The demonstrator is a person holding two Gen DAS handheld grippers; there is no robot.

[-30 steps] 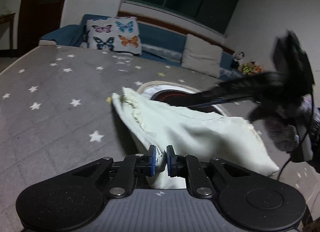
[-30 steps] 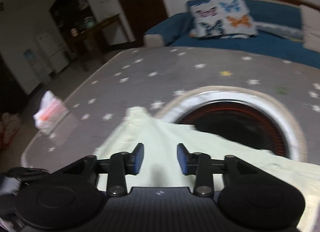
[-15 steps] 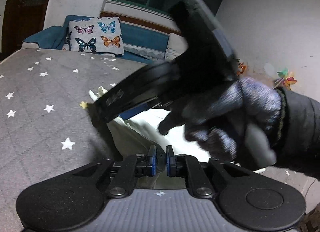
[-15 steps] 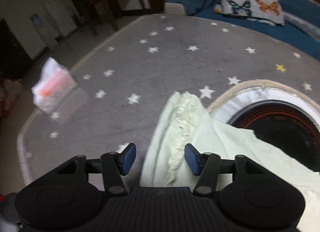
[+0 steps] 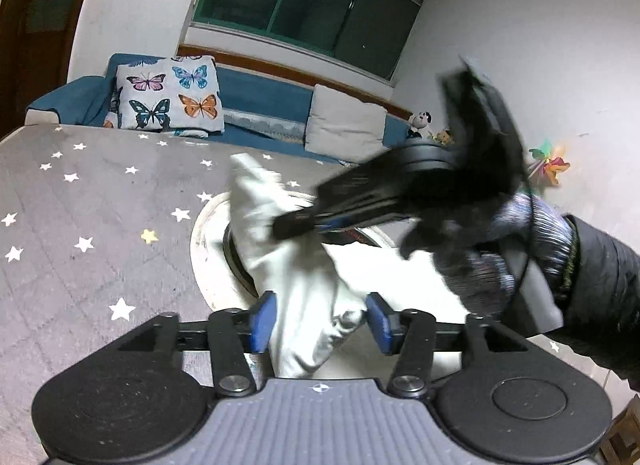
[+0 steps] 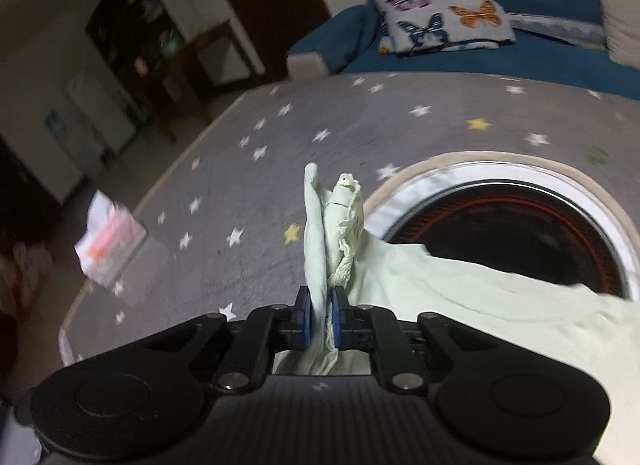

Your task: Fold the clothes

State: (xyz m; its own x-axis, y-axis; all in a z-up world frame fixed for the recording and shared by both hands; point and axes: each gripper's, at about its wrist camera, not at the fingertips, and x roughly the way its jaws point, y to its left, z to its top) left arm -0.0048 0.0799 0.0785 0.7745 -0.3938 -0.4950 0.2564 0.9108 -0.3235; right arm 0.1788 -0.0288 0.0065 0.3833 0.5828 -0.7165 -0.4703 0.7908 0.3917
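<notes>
My right hand-held gripper [image 6: 320, 319] is closing, and its blue pads already pinch a bunched edge of the pale green garment [image 6: 460, 289], a frilly trim showing just beyond them. From that pinch the cloth stands up in a narrow fold and then drapes away to my right, across the round dark opening [image 6: 520, 233] set in the surface [image 6: 280, 137] (a grey cover dotted with stars).

My left hand-held gripper [image 5: 322, 319] is opening: its pads stand spread, with the garment [image 5: 304, 277] hanging loose between them, touching the left pad but not squeezed. In that view my right gripper [image 5: 304, 221] comes in from the right, blurred, held by my gloved hand [image 5: 500, 249], gripping the cloth higher up, over the opening's white rim [image 5: 200, 249].

A white packet [image 6: 108, 245] lies near the surface's far left edge. Beyond the surface is a blue sofa [image 5: 264, 97] with a butterfly cushion [image 5: 170, 99].
</notes>
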